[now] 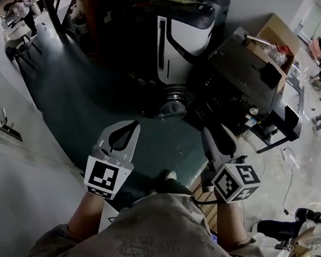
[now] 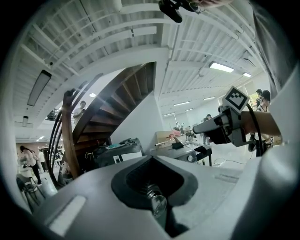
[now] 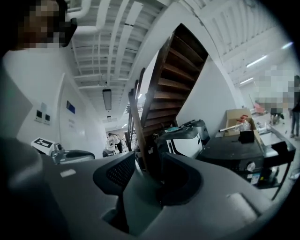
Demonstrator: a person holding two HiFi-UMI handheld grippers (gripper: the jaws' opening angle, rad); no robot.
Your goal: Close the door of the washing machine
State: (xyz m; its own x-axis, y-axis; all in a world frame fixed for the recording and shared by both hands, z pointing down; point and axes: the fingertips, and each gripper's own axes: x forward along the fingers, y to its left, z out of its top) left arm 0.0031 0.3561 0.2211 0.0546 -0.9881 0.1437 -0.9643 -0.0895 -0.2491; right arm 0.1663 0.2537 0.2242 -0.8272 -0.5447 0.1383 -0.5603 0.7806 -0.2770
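A round glass door (image 1: 172,106) stands open low down, between a black-and-white machine (image 1: 182,39) and a dark, boxy machine (image 1: 242,82). I cannot tell which of the two it belongs to. Both grippers hover above the dark floor, well short of the door. My left gripper (image 1: 133,125) (image 2: 153,159) is shut with nothing in it. My right gripper (image 1: 216,131) (image 3: 147,164) is open and empty, pointing toward the black-and-white machine (image 3: 185,140) and the dark machine (image 3: 239,154). The left gripper view also shows the right gripper (image 2: 206,127) at the right.
A wooden staircase (image 3: 173,89) rises behind the machines. An open cardboard box (image 1: 275,43) sits on the dark machine's far side. A white wall with a switch plate (image 1: 4,126) runs along the left. Cables (image 1: 288,161) trail on the pale floor at the right. People stand far off.
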